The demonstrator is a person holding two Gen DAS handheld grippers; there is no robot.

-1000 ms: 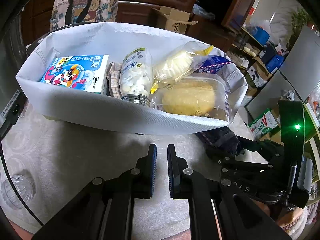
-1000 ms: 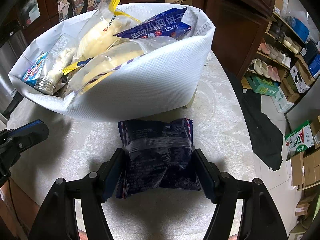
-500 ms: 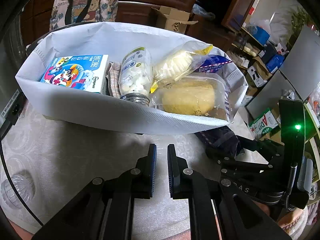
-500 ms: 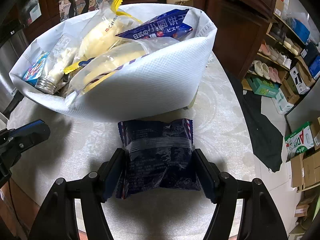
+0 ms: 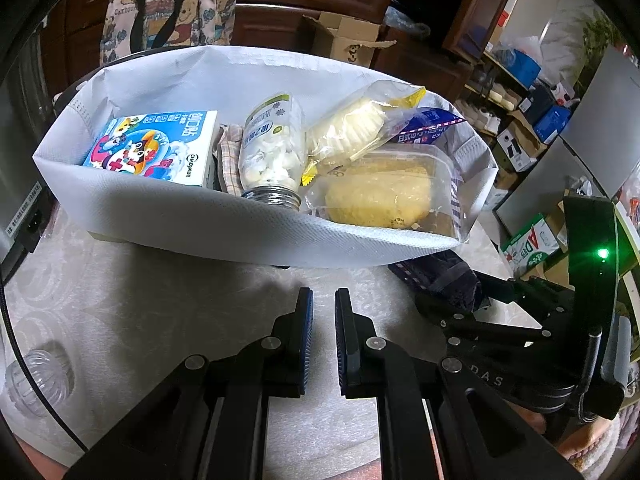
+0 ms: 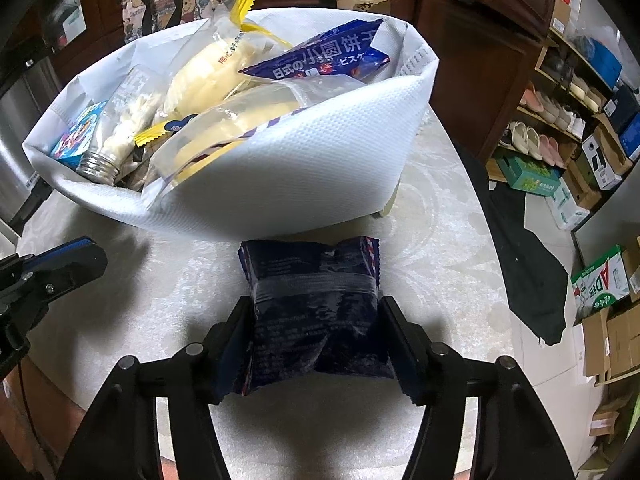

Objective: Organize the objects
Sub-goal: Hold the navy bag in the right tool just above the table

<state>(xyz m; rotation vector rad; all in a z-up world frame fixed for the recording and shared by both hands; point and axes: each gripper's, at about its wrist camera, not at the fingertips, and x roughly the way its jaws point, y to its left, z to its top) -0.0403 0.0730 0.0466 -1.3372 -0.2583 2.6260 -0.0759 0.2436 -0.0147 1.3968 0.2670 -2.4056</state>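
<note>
Nearest, in the right wrist view: right gripper (image 6: 316,336) astride the dark navy crinkled snack packet (image 6: 314,312), fingers closing, both pads now against the packet's sides and denting the film inward. A second ago, same packet lying flatter between wider-spread fingers; hand itself not shifted. Judged meaning: grip being taken, lift not yet begun, packet still resting on the pale patterned counter (image 6: 440,240), just in front of the bag's near wall.

To the left, in the left wrist view: left gripper (image 5: 322,336) above bare counter, blue-padded fingers (image 5: 306,320) drawn almost together with nothing between them, unchanged from a second ago. Idle by the look of it.

Beyond, touching nothing of either gripper: white woven fabric bag (image 6: 320,168), mouth open, already well filled. Inside, left to right: blue cartoon-printed carton (image 5: 156,148), clear bottle of white tablets with metal cap (image 5: 272,152), clear wrapper of pale cream cakes (image 5: 352,128), clear-wrapped yellow bread (image 5: 380,196), blue biscuit packet (image 6: 328,60) at the far right.

Probable next need: raise the packet over the near rim and find room on top.
</note>
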